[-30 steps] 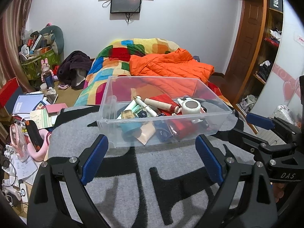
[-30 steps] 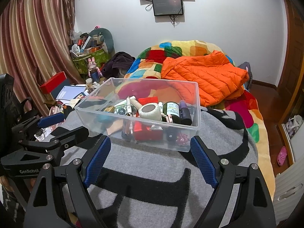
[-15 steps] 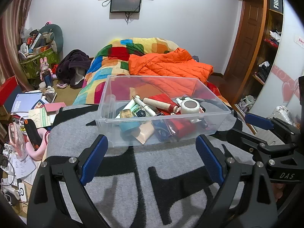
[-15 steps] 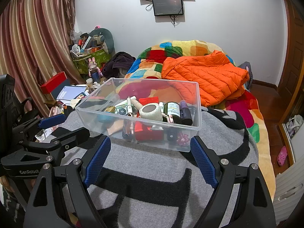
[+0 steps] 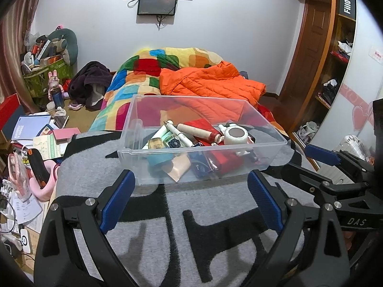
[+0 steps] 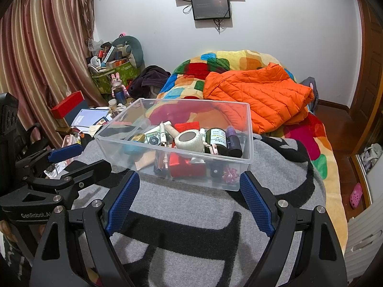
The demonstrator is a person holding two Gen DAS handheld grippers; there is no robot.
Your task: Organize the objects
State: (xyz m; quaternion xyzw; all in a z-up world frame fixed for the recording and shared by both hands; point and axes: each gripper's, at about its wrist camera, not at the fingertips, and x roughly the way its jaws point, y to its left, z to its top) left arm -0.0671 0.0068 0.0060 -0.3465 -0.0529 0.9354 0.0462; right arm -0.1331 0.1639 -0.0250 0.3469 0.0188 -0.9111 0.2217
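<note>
Bin: clear plastic bin (image 5: 203, 141) sits on the grey blanket (image 5: 167, 227), just ahead of both my grippers.
Contents: all the small stuff I can see is inside it: white tape roll (image 6: 190, 141), dark bottle (image 6: 216, 138), purple bottle (image 6: 233, 141), red box (image 6: 186, 165), cream tube (image 5: 197, 131), teal roll (image 5: 159, 160), w/ more bits under.
L gripper: left gripper (image 5: 191, 196) is spread wide, holding nothing, tips short of the bin's near wall.
R gripper: right gripper (image 6: 190, 198) is also wide apart and empty, near the bin's front wall, not touching it afaict.
Stage: fits 2 readings: items gathered in and job near done, or a jumbled bin waiting to be sorted out. Can't settle which.
Doing it well: if I go for anything in there, come in from above over the rim, not thru the wall; take top-lying things like the tape roll, since the pile is loose & stacked. Bin is light, blanket soft, so it'll prob slide or tip if I nudge a wall.
Poor view: stuff at the bottom is blurred by the plastic, so I can't name it.
Vs 1 s ago: barely any change. Bin, contents and both grippers look the same; view shifts only a hair, jaws just as wide.
</note>
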